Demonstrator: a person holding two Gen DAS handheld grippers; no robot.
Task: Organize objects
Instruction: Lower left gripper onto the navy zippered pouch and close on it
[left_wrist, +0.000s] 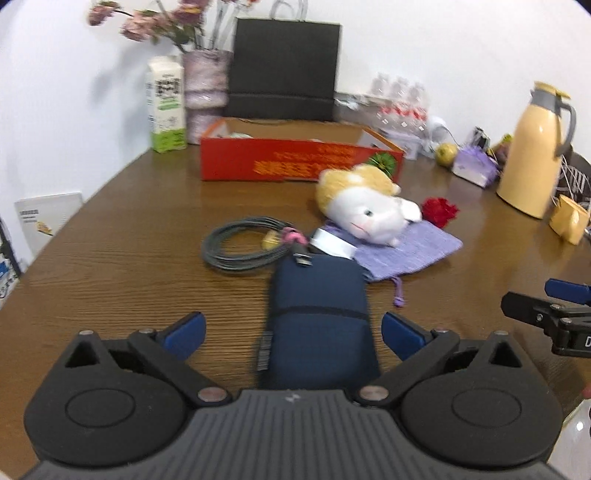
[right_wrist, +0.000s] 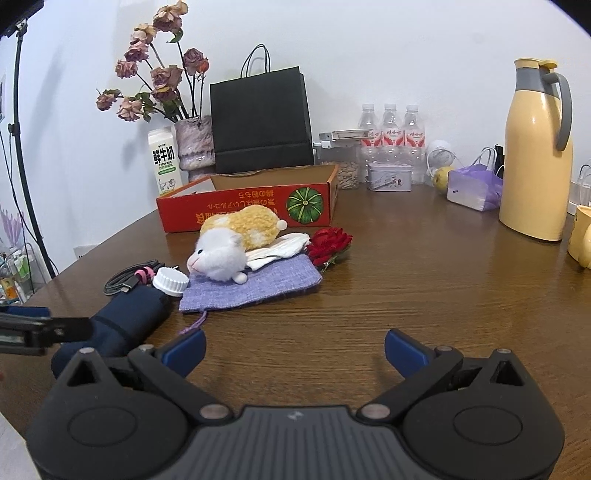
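The left gripper points forward and slightly downward, its blue-padded jaws spread wide apart with neither pad pressing on anything. The right gripper is angled the same way, just beside the left, its jaws wide and empty.

A rolled pouch lies on the bench between the left fingers. Ahead of it sit a coiled cable and, rightward, a plush toy on a cloth bag; a box stands behind.
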